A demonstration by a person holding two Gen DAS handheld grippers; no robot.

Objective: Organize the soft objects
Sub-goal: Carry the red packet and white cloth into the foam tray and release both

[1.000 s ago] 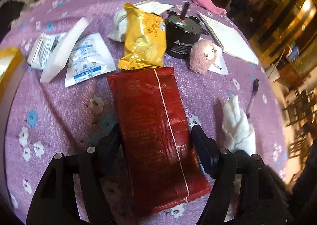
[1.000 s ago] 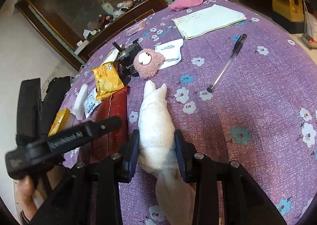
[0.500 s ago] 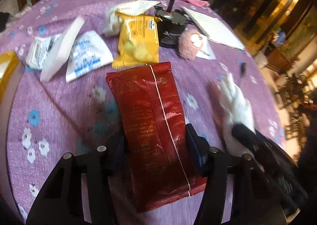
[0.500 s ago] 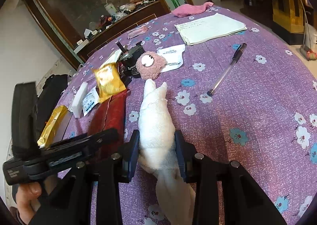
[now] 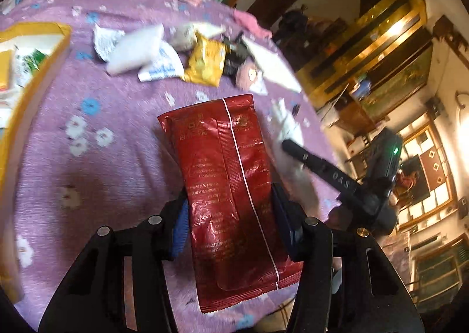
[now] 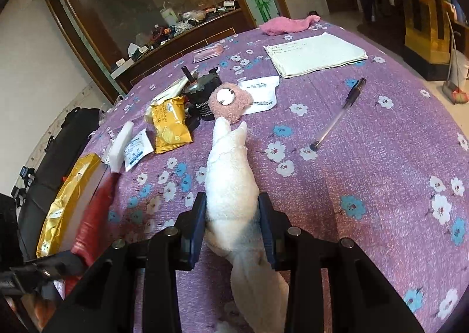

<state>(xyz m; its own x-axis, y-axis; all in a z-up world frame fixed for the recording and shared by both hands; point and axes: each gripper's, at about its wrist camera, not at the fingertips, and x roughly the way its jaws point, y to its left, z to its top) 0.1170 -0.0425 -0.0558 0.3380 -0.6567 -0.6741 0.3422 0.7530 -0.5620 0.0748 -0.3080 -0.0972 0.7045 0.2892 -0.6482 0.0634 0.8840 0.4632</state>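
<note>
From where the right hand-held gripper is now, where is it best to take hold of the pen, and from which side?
Probably at the clear middle of the pen barrel, coming from above with the fingers across it. It lies flat and diagonal on the tablecloth, slim, with open cloth on both sides.

The tabletop (image 6: 381,186) lies bare right of the white towel (image 6: 231,180), past the pen (image 6: 337,116); packets (image 6: 170,125) and a yellow tray (image 6: 67,195) crowd the left.

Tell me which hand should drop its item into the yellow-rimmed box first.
Left, probably. The left gripper has just closed its jaws on the red packet, lifted off the cloth, and the yellow-rimmed box lies on its side. The right gripper holds the white towel further from it.
</note>
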